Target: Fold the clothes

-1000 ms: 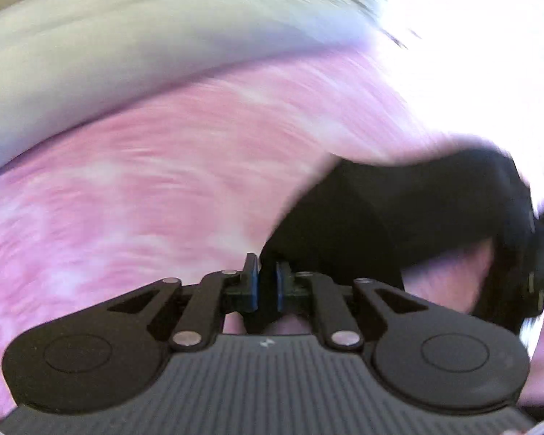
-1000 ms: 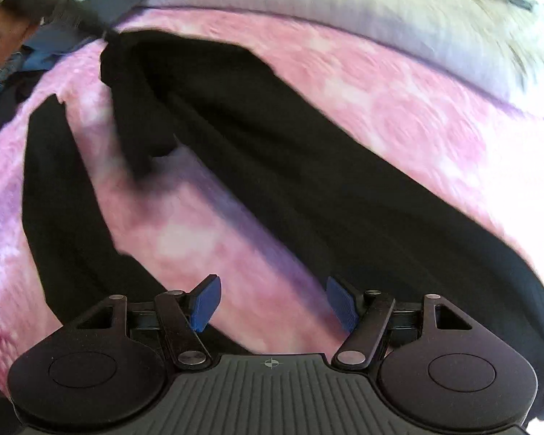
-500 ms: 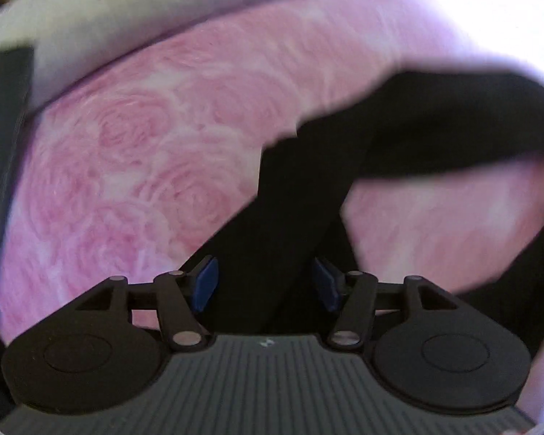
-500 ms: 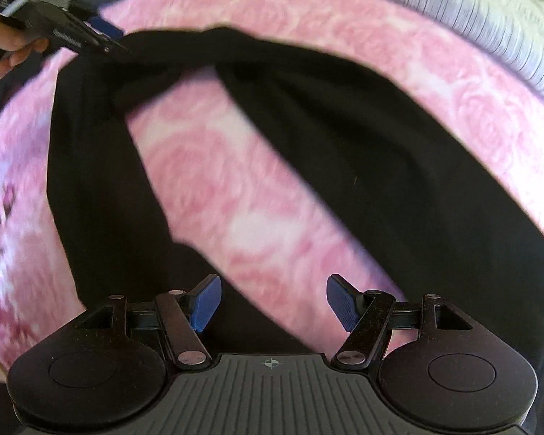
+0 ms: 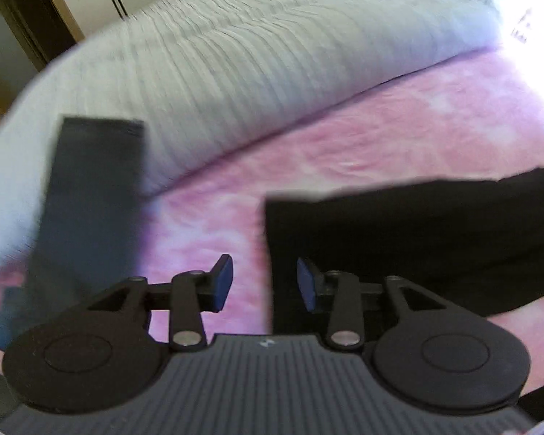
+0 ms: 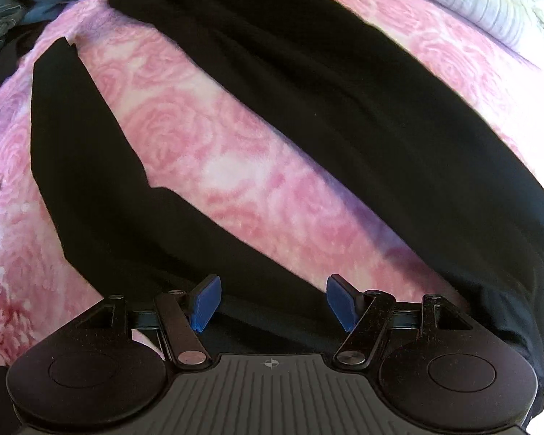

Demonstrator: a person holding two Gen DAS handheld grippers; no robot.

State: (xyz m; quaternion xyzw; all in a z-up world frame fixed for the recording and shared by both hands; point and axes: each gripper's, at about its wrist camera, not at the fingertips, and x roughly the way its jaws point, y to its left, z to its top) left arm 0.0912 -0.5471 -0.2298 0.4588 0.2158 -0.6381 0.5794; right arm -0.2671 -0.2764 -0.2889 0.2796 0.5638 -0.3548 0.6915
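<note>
A pair of black trousers [image 6: 344,116] lies on the pink rose blanket [image 6: 206,152], its two legs spread in a V. My right gripper [image 6: 272,299] is open low over the spot where the legs join, with black cloth under its blue pads and nothing pinched. In the left wrist view the end of one black leg [image 5: 409,239] lies flat on the blanket. My left gripper [image 5: 264,275] hovers at that leg's cut edge. Its jaws are closing, and the pads touch nothing; only the cloth's edge shows below the gap.
A dark folded garment [image 5: 90,199] lies at the left, half on a grey ribbed bedcover [image 5: 257,72] beyond the pink blanket. Jeans and other dark clothes [image 6: 7,14] are heaped at the far left. A wooden door frame [image 5: 29,25] stands behind the bed.
My left gripper let go of the black leg end, opened, and swung left; the leg now lies flat. The right gripper sank a little toward the trousers, still open.
</note>
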